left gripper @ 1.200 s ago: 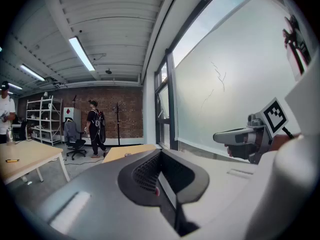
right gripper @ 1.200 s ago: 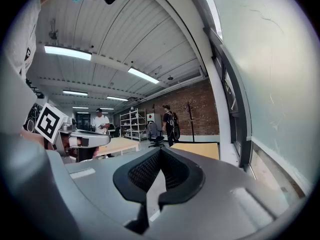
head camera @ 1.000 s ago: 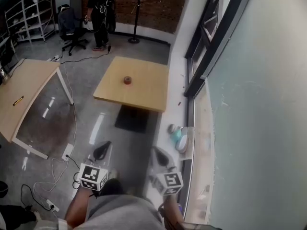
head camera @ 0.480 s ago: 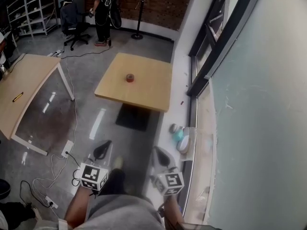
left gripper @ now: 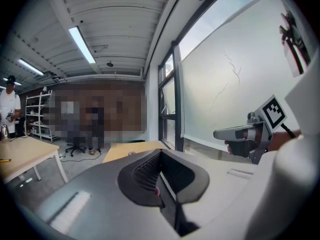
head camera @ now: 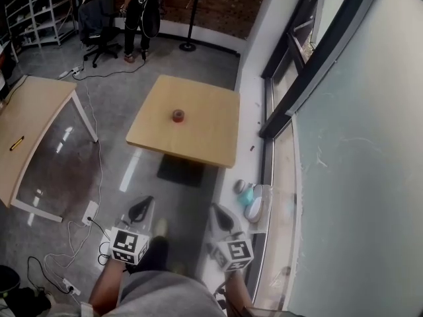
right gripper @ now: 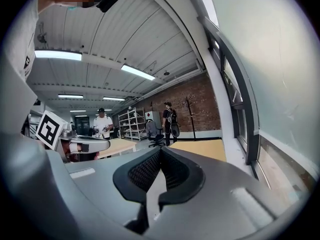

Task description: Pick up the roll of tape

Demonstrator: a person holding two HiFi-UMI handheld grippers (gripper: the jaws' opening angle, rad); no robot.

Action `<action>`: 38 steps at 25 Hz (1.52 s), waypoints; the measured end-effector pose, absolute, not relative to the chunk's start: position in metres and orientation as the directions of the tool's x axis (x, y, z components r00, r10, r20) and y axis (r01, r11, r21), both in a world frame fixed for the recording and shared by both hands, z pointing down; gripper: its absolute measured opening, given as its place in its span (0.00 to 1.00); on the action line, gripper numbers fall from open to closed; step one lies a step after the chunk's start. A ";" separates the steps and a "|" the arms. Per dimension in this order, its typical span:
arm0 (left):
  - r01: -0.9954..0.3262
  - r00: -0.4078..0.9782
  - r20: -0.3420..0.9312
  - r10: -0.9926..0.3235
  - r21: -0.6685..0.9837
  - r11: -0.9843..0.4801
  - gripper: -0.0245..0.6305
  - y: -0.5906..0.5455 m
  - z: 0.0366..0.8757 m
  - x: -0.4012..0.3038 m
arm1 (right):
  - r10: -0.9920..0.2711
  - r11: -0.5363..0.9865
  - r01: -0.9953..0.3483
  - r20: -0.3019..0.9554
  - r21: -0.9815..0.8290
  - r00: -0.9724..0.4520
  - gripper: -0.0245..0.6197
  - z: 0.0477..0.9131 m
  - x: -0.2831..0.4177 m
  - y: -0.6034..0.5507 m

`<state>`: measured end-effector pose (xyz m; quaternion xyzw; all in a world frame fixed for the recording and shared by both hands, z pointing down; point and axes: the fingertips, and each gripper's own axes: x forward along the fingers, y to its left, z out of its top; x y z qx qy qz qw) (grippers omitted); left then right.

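The roll of tape [head camera: 177, 115] is small and red and lies near the middle of a light wooden table [head camera: 205, 134], well ahead of me across the floor. In the left gripper view the tape [left gripper: 131, 153] is a tiny spot on the far tabletop. My left gripper [head camera: 141, 208] and right gripper [head camera: 222, 216] are held side by side low in the head view, far short of the table. Both point forward, roughly level. The left gripper [left gripper: 160, 152] has its jaws closed together on nothing, and the right gripper [right gripper: 160, 150] also stands shut and empty.
A second wooden table [head camera: 36, 114] stands to the left with a yellow item [head camera: 16, 142] on it. Cables and a power strip [head camera: 89, 211] lie on the floor at left. A window wall runs along the right, with small things on the sill [head camera: 250, 197]. A person [head camera: 140, 5] and an office chair [head camera: 92, 25] are at the back.
The table with the tape has come a little nearer and sits lower in the head view. Both grippers keep their place in the view and stay shut.
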<state>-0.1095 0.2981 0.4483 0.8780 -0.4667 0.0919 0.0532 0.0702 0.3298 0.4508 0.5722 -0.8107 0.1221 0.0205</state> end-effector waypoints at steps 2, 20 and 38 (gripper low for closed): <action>-0.822 0.559 0.208 -0.803 0.014 -0.569 0.04 0.274 0.446 -0.107 | -0.924 0.315 -0.933 0.168 -0.174 -0.344 0.06 0.449 0.070 0.307; -0.781 0.612 0.222 -0.759 0.023 -0.624 0.04 0.095 0.445 -0.108 | -0.942 0.241 -0.956 0.198 -0.168 -0.272 0.06 0.448 0.072 0.139; -0.736 0.669 0.202 -0.716 0.041 -0.676 0.04 0.002 0.450 -0.116 | -0.951 0.199 -0.969 0.210 -0.145 -0.226 0.06 0.454 0.055 0.055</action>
